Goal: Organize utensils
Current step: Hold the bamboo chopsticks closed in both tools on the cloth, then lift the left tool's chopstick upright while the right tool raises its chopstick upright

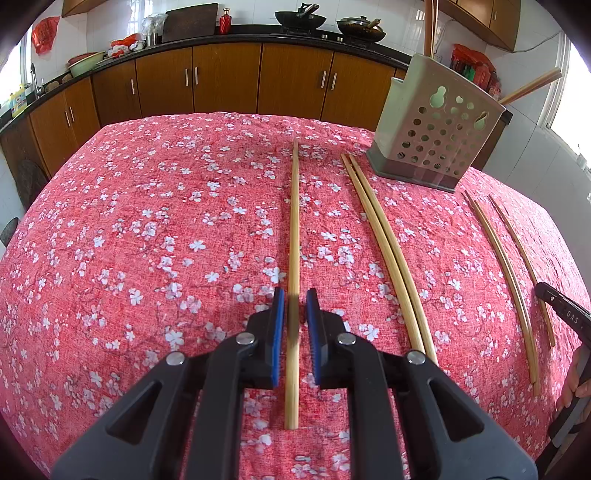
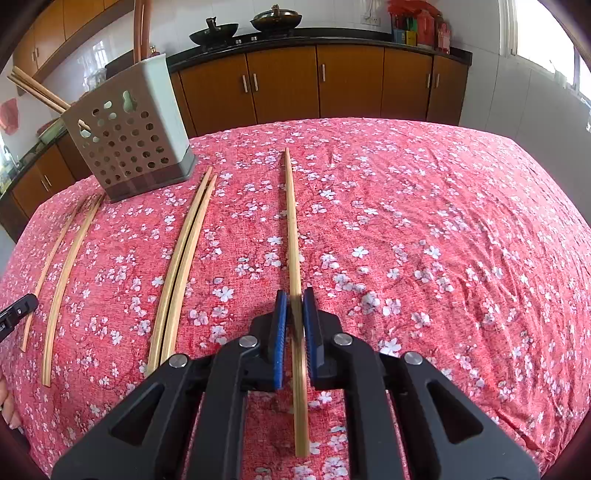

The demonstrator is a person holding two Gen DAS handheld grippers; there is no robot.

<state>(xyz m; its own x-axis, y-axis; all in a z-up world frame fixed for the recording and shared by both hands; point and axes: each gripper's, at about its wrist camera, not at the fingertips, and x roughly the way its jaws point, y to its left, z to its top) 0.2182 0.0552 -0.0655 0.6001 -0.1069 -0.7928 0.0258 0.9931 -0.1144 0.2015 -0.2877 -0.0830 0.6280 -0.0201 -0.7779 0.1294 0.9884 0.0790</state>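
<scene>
Several bamboo chopsticks lie lengthwise on the red floral tablecloth [image 1: 147, 221]. In the left wrist view one chopstick [image 1: 294, 229] runs between my left gripper's [image 1: 294, 306] blue pads, with small gaps either side. In the right wrist view another chopstick [image 2: 291, 229] runs between my right gripper's [image 2: 294, 306] pads, which press close on it. A pair [image 1: 380, 251] lies between the two, also in the right wrist view [image 2: 181, 258]. A perforated grey utensil holder [image 1: 436, 122] stands at the back, seen again in the right wrist view [image 2: 133, 133], with chopsticks [image 2: 35, 90] sticking out.
Two more chopsticks [image 1: 506, 266] lie near the other gripper's black body [image 1: 565, 314]. In the right wrist view they show at the left [image 2: 64, 273]. Wooden kitchen cabinets [image 1: 221, 77] and a counter with woks [image 1: 301, 18] stand behind the table.
</scene>
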